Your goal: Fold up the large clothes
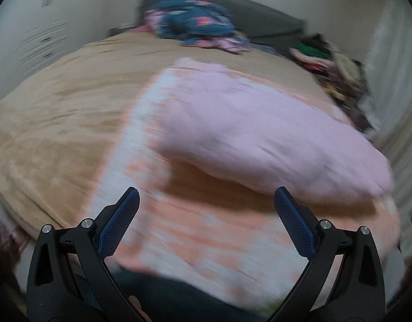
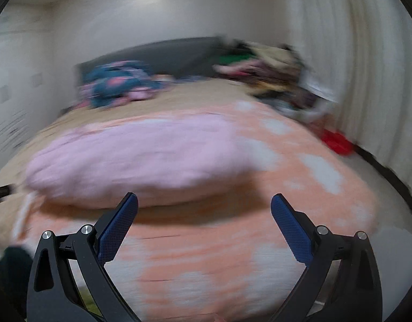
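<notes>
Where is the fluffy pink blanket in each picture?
Left wrist view: the pink blanket fills the middle and right, lying on the orange-and-white spread.
Right wrist view: the pink blanket sits at middle left, just beyond the tool's fingers.
Shared landmark: the blue flowered bundle by the grey headboard, behind the blanket in both.

A wide bed (image 1: 58, 112) fills the room, covered in a tan blanket (image 2: 195, 94), with a dark grey headboard (image 1: 265, 18) against a plain off-white wall (image 2: 157, 8). Pale pleated curtains (image 2: 367, 75) hang along the right side, above a dark baseboard (image 2: 380, 166) and light floor (image 2: 393, 214). On the left stands a white wardrobe (image 1: 39, 37), blurred. A soft patch of light reflects on the wall above the headboard.
</notes>
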Tool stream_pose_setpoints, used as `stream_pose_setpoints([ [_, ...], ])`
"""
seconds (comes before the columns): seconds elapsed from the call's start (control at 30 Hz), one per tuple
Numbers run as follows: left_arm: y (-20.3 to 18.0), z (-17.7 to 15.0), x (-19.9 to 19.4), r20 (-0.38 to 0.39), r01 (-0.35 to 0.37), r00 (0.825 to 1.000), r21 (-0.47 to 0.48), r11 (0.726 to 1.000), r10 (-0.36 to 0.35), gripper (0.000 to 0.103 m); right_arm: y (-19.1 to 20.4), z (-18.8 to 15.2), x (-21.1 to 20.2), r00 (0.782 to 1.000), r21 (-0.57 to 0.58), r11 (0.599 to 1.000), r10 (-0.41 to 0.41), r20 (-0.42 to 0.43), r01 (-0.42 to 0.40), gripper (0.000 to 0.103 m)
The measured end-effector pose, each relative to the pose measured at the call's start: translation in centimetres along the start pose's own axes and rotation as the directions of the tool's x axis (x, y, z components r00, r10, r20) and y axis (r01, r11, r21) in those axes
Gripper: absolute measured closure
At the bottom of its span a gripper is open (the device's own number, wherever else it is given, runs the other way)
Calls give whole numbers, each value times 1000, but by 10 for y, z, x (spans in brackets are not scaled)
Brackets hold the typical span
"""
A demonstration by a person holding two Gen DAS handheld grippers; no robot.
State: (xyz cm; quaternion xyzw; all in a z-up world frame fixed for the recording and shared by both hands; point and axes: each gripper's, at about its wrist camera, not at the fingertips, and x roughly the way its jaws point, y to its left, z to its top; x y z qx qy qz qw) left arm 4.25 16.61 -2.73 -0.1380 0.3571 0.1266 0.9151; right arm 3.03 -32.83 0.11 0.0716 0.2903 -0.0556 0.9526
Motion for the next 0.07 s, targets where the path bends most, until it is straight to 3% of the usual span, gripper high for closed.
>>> stream_pose_setpoints([
  [0.03, 18, 11, 11, 2, -58, 998, -24, 998, 58, 9, -40, 0, 14, 995, 63, 994, -92, -25, 94, 4],
  [0.07, 43, 27, 27, 2, -140, 990, -50, 989, 140, 9, -40, 0, 14, 995, 63, 994, -92, -25, 94, 4],
])
